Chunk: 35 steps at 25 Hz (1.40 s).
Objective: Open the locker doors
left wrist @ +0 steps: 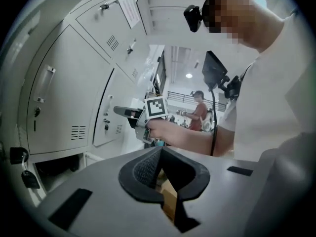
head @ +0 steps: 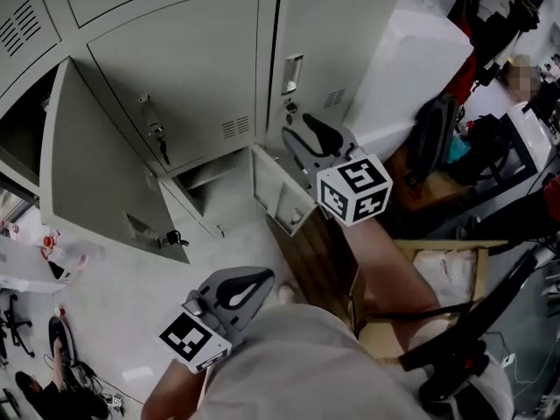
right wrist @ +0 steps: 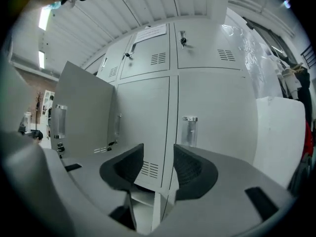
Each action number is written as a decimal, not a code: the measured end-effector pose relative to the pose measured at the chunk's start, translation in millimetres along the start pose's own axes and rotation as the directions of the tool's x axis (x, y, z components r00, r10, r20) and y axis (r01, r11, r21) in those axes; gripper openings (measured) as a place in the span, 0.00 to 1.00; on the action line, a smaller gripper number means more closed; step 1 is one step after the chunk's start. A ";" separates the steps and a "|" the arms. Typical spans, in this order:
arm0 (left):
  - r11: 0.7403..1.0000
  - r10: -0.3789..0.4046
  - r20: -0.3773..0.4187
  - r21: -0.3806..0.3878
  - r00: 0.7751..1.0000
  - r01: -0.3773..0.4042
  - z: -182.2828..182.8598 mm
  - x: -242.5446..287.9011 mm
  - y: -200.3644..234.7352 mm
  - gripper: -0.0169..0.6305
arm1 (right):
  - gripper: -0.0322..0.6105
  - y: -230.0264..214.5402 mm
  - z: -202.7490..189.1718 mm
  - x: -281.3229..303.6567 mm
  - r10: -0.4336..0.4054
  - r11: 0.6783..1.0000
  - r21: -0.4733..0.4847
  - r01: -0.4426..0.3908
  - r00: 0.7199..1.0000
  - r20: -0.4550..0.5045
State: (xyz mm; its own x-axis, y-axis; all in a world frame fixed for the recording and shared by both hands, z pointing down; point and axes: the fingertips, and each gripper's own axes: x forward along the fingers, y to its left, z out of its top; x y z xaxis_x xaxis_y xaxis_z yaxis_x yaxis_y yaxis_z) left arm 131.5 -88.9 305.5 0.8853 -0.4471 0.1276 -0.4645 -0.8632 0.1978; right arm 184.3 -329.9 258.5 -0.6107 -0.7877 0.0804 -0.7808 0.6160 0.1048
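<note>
The right gripper [right wrist: 158, 158] has its jaws spread wide with nothing between them. It faces the seam between two closed locker doors, the middle door [head: 188, 68] and the right-hand door [head: 337, 42]. The left gripper [left wrist: 160, 154] hangs back near the person's body, jaws pressed together and empty. At the far left a tall door [head: 92, 164] already stands swung out, and a small low door [head: 276, 186] is ajar just below the right gripper.

The handle [head: 292, 73] on the right-hand door looks small and slick. If the jaws close off-centre on it, I judge they could slip off, or the pull could fail to move the door. The low door juts out beneath the reaching arm, so a careless swing could knock it or catch the forearm on its edge. Keys [head: 161, 147] dangle from the middle door's lock and might snag a jaw. I cannot tell which side that door hinges on, so it may bang into the tall door if it swings left.

As for writing, a paper sheet [right wrist: 151, 32] is stuck on an upper locker, but its print is too small to read. The marker cube [head: 353, 189] carries only black-and-white square patterns, and I see no brand name anywhere.
</note>
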 end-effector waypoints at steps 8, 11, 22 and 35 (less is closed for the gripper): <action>0.990 0.141 -0.008 -0.017 0.990 -0.141 4.5 30.1 28.2 0.04 | 0.30 -47.3 10.2 54.8 0.033 0.999 0.007 -0.034 0.999 0.042; 0.983 0.182 -0.006 -0.017 0.983 -0.182 8.3 32.3 36.5 0.04 | 0.30 -55.2 15.6 69.2 0.032 0.999 0.014 -0.033 0.998 0.058; 0.975 0.223 -0.010 -0.001 0.975 -0.223 10.3 27.1 51.1 0.04 | 0.30 -61.4 21.3 100.4 -0.016 0.998 0.058 0.011 0.997 0.073; 0.974 0.223 -0.015 -0.024 0.975 -0.224 3.8 6.7 54.2 0.04 | 0.21 -65.4 18.4 81.5 -0.103 0.994 0.047 0.100 0.993 0.050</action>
State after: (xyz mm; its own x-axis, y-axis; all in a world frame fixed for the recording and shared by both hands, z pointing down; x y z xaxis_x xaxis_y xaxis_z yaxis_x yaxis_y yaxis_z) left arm 112.4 -139.5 313.4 0.7589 -0.6249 0.1835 -0.6510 -0.7355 0.1876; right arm 183.2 -434.3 239.9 -0.5333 -0.8457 0.0194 -0.8433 0.5334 0.0656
